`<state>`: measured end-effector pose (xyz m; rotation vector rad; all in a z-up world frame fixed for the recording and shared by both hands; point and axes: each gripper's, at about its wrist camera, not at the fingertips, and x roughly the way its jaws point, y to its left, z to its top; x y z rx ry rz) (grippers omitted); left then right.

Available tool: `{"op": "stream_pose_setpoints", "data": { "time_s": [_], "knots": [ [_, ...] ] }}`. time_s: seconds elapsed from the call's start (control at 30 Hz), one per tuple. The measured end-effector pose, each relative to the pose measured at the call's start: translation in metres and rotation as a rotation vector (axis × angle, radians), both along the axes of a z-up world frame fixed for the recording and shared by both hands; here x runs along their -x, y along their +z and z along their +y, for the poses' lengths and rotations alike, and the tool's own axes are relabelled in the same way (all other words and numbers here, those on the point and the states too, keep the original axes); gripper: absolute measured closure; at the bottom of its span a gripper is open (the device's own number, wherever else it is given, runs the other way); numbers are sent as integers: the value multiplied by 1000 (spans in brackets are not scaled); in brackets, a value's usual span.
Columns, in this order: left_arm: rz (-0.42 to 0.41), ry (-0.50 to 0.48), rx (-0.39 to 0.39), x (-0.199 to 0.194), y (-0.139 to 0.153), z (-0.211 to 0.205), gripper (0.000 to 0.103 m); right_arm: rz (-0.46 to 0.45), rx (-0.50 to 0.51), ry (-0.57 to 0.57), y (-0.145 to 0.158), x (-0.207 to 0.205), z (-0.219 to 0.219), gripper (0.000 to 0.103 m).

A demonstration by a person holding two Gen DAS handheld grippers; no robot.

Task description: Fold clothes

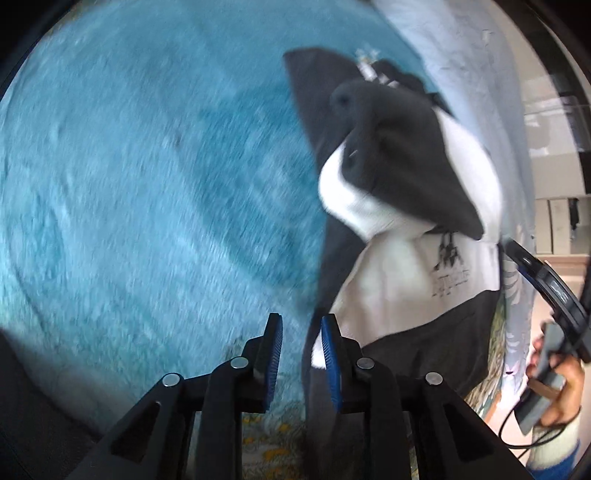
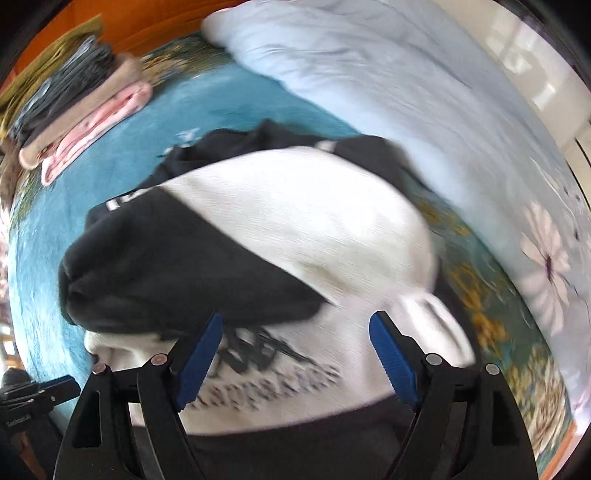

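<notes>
A black-and-white sweatshirt (image 1: 402, 280) with a dark printed logo lies crumpled on the blue fuzzy blanket (image 1: 147, 184). My left gripper (image 1: 301, 332) is just left of its near edge, jaws narrowly apart with nothing between them. In the right wrist view the sweatshirt (image 2: 295, 229) fills the middle, a black sleeve folded across its white chest. My right gripper (image 2: 295, 328) is wide open just above the printed chest, holding nothing. The right gripper also shows at the far right of the left wrist view (image 1: 554, 295), held in a hand.
A stack of folded clothes (image 2: 81, 103) sits at the back left on the blanket (image 2: 229, 96). A light blue floral duvet (image 2: 406, 92) lies along the right side. An orange headboard (image 2: 147, 18) is behind the stack.
</notes>
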<state>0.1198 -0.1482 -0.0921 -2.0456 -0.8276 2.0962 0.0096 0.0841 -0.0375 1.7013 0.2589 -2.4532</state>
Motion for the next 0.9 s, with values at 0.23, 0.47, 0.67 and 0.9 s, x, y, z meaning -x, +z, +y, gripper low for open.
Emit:
{"op": "stream_pose_setpoints", "data": {
  "time_s": [0.23,0.47,0.67,0.9],
  "knots": [
    [-44,-18,41,-9,-6,22,66,-6,85,-207,4,-37,108,17],
    [-38,-25,-15,-12,-11,26,66,-75,110,-375,-22,-73,198,13],
    [-74,49,-143,-19,-23,16,68,-149,235,-472,-52,-102,242,13],
    [-64,99,-98,-20,-17,5,69,-133,378,-600,-65,-141,282,13]
  ]
}}
